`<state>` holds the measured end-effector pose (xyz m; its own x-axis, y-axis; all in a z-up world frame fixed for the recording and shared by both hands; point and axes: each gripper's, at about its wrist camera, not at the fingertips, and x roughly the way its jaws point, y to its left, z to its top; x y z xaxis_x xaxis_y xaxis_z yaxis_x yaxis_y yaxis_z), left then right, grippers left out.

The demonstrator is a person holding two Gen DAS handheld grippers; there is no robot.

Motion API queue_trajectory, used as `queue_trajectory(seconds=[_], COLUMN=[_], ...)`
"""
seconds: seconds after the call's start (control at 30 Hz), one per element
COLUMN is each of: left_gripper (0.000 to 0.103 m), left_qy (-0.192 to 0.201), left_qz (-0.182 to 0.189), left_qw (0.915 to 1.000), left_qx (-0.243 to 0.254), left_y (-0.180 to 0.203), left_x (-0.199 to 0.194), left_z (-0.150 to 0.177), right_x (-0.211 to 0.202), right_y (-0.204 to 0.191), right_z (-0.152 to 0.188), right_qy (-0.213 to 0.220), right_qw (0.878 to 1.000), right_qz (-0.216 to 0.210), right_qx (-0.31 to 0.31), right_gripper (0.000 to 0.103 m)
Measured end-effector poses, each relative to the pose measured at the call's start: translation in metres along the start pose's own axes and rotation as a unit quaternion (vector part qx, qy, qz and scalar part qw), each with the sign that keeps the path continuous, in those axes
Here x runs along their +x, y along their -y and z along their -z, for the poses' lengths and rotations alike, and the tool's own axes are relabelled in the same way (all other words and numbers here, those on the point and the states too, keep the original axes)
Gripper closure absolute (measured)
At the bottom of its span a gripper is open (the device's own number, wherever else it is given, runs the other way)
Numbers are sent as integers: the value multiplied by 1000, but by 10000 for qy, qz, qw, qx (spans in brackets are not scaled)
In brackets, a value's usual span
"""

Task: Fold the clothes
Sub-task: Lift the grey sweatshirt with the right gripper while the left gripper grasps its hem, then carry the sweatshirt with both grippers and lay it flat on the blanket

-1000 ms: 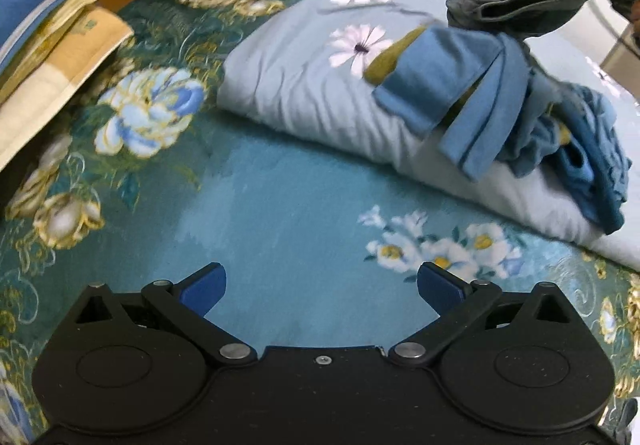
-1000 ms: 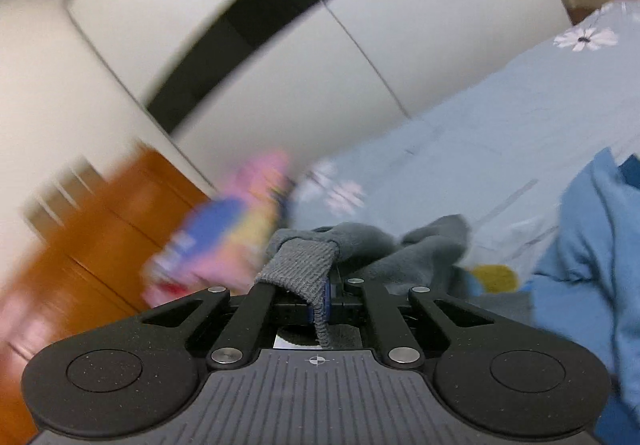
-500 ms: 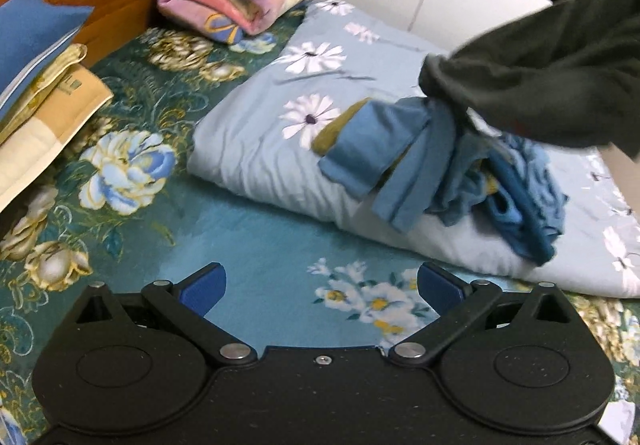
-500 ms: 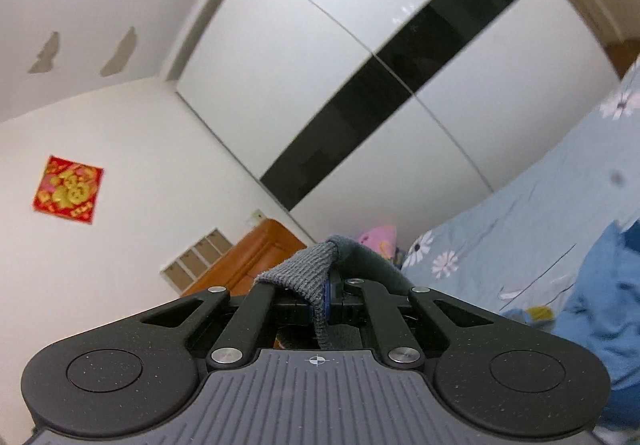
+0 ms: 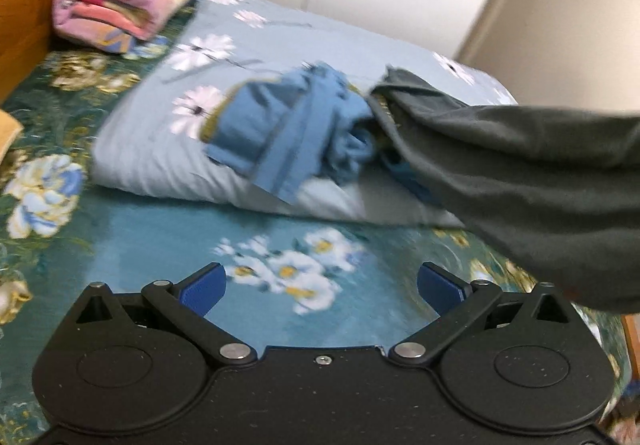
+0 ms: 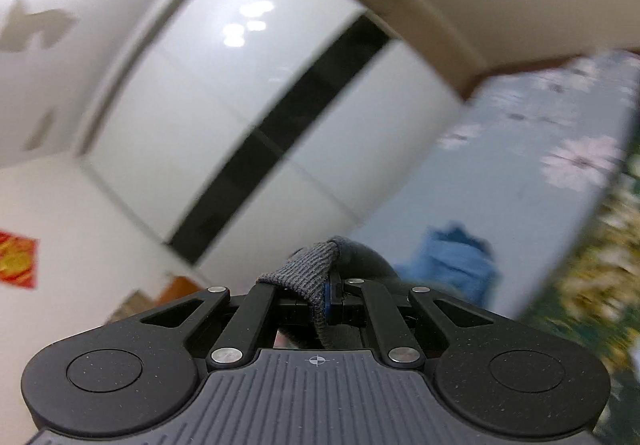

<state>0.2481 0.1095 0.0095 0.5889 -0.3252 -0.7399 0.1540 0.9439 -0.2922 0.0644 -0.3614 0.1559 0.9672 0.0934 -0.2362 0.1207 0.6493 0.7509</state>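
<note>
Above the teal floral bedspread (image 5: 152, 241), the right gripper (image 6: 326, 291) is pinching the ribbed hem of a dark grey knit garment (image 5: 540, 181), probably to carry it clear of the crumpled blue clothes (image 5: 288, 133). The left gripper (image 5: 320, 289) is hovering wide apart, holding nothing, likely waiting to catch an edge.

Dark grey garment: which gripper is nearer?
Right. The right gripper is shut on the dark grey garment, clamping its ribbed edge. The left gripper is open over the bedspread, garment off to its right, untouched.
</note>
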Motion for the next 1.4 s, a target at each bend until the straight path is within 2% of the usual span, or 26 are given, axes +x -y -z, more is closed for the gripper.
queue_trajectory(seconds=[0.07, 0.17, 0.27, 0.4, 0.67, 0.8, 0.87, 0.97, 1.03, 1.07, 1.1, 1.17, 1.23, 1.4], left_gripper=[2, 2, 2, 2, 3, 14, 15, 17, 39, 45, 56, 68, 101, 103], left_qy=[-132, -283, -468, -622, -609, -758, -813, -922, -1024, -1074, -1116, -1137, -1082, -667], left_qz=[174, 369, 412, 421, 168, 121, 21, -197, -192, -189, -172, -97, -57, -4], left_qw=[9997, 9984, 9966, 9951, 9975, 9928, 9901, 9879, 9871, 9866, 9857, 9850, 9875, 9931], left_qx=[104, 311, 536, 646, -306, -921, -1148, -1232, -1216, -1210, -1253, -1294, -1144, -963], left_y=[13, 34, 53, 76, 106, 109, 110, 114, 117, 118, 119, 121, 126, 134], left_x=[9, 23, 41, 80, 201, 260, 283, 310, 322, 329, 332, 336, 334, 308], left_z=[1, 1, 1, -9, -55, -66, -69, -70, -73, -74, -76, -80, -85, -90], right_x=[-7, -9, -11, -11, -1, 6, 11, 17, 18, 18, 19, 19, 19, 17], right_y=[25, 64, 90, 119, 148, 159, 163, 167, 169, 170, 171, 174, 175, 168], right_z=[15, 36, 44, 42, 16, 2, -4, -12, -15, -15, -16, -16, -15, -16], right_qy=[-90, -149, -166, -177, -409, -502, -544, -599, -611, -610, -609, -607, -595, -554], right_qw=[9985, 9927, 9866, 9819, 9808, 9807, 9809, 9808, 9804, 9802, 9799, 9794, 9787, 9796], right_qz=[536, 1068, 1293, 1430, 1396, 1300, 1262, 1232, 1243, 1247, 1252, 1261, 1275, 1292], right_qx=[103, 545, 985, 1228, 1299, 1373, 1379, 1391, 1399, 1412, 1427, 1456, 1495, 1439], right_gripper=[99, 99, 99, 99, 99, 99, 99, 99, 99, 99, 99, 99, 99, 99])
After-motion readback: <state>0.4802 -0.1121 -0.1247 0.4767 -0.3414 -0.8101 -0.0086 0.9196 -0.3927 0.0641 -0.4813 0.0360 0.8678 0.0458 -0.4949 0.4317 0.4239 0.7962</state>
